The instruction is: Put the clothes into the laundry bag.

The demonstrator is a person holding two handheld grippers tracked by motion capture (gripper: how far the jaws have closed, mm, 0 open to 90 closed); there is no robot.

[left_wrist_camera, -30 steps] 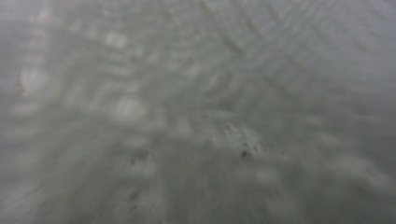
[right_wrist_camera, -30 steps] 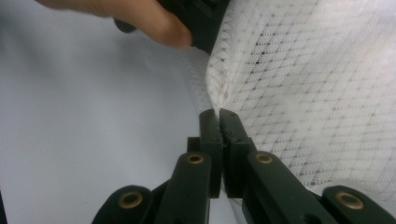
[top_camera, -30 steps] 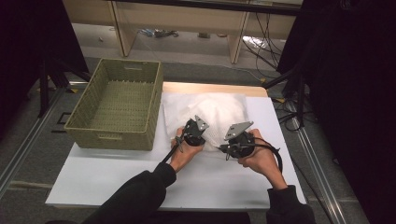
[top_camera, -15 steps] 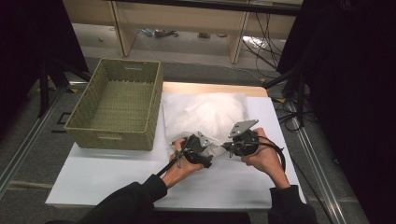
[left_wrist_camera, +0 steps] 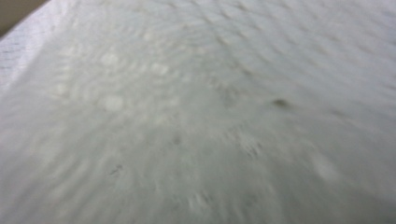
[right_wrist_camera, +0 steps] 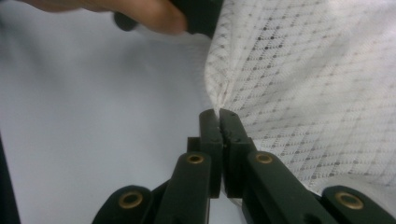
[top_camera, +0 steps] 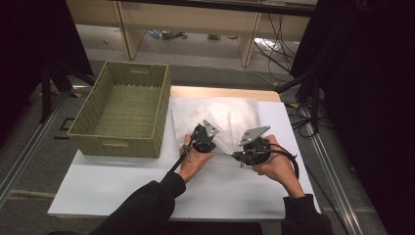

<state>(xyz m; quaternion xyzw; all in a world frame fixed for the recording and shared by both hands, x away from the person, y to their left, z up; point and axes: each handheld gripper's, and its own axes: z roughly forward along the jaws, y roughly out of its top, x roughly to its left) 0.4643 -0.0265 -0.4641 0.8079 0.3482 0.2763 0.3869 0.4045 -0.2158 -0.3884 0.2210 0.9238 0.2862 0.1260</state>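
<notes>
The thin white mesh cloth [right_wrist_camera: 303, 84] looks sheer, woven in small diamond patterns. The rectangular olive wicker basket [top_camera: 122, 113] is coarsely woven. The smooth white tabletop [top_camera: 122, 181] is matt; the right gripper [right_wrist_camera: 218, 114] looks black matt plastic with brass-coloured rivets.

You work at a white table [top_camera: 122, 188] where a white mesh cloth [top_camera: 230, 115] spreads just beyond your left gripper [top_camera: 204, 137], and a green woven basket [top_camera: 122, 110] sits close beside that gripper's outer side.

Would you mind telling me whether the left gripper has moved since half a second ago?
Yes. The left gripper has moved away from the person, up over the white mesh cloth, toward the woven basket.
</notes>
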